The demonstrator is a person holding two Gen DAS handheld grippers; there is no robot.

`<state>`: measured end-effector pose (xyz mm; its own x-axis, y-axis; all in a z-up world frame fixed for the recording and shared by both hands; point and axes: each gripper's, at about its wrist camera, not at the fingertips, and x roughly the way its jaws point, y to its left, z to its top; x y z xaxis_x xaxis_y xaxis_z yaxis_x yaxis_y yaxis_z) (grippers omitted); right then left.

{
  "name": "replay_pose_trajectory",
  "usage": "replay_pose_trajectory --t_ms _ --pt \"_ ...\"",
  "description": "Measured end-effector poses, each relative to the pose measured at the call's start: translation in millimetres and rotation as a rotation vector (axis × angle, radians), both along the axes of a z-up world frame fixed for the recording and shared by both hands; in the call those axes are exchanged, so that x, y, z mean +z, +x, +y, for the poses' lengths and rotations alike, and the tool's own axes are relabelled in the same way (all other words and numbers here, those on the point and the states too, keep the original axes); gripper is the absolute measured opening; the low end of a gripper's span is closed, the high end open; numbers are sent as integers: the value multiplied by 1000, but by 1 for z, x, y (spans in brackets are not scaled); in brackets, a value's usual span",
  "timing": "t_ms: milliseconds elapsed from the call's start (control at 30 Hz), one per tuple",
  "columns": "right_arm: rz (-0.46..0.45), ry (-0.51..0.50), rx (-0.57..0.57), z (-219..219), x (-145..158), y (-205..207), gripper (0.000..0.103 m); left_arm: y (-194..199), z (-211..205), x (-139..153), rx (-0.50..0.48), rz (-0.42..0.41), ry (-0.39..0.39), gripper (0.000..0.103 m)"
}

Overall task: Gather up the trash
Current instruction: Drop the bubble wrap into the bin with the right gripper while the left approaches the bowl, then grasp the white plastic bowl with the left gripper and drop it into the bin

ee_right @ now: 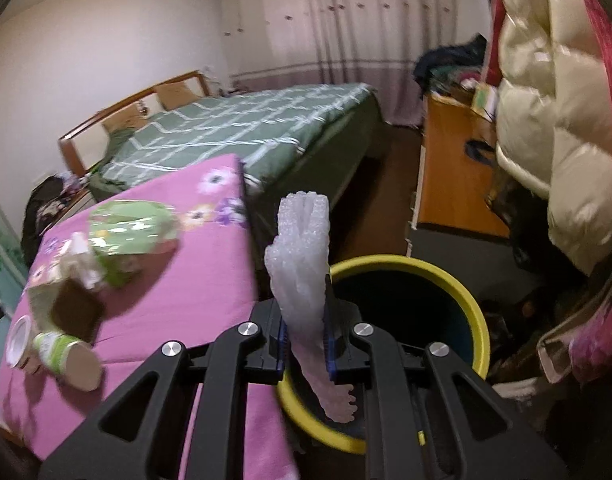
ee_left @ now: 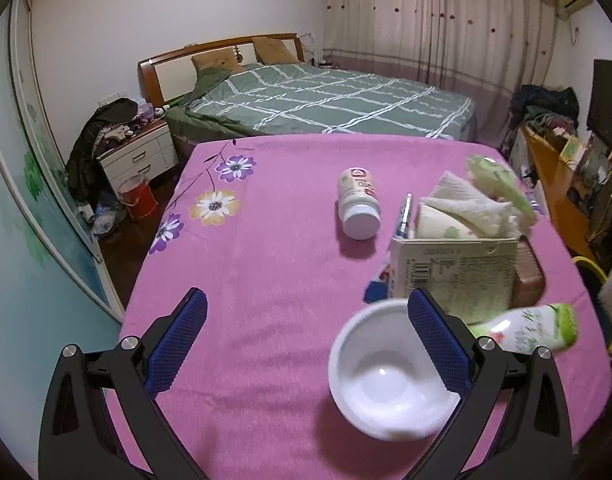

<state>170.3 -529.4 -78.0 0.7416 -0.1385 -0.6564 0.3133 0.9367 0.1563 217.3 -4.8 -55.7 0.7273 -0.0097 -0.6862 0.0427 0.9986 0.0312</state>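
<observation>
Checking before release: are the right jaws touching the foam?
Touching. Right wrist view shows the right gripper clamped on the white foam from both sides, above the bin.

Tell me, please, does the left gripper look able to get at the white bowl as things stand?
Probably yes: the left gripper is open, and the white bowl sits uncovered by its right finger, nothing between.

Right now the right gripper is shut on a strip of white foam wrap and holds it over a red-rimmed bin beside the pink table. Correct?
Not quite: the bin's rim is yellow, not red, as the right wrist view shows. The rest stands: the right gripper is shut on the strip of white foam wrap, over the bin beside the pink table.
</observation>
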Motion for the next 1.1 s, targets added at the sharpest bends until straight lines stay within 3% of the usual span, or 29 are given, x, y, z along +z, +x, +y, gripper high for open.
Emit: replay_pose_trajectory --t_ms 167,233,300,533,767,1100 --pt "58 20 -55 -21 -28 15 17 -32 3 2 -42 -9 -60 99" --pt "63 21 -77 -26 -33 17 32 -45 0 0 -69 -5 -83 99" --pt "61 24 -94 -30 -37 16 39 -54 -6 -4 -106 5 -95 99" --pt "45 36 -92 -30 -37 13 43 -63 -33 -32 -213 73 -60 99" --pt "19 35 -70 -21 -28 11 43 -36 -31 -61 -164 133 -57 99" --pt "20 40 -44 -15 -30 17 43 -8 -36 -68 -170 116 -69 96"
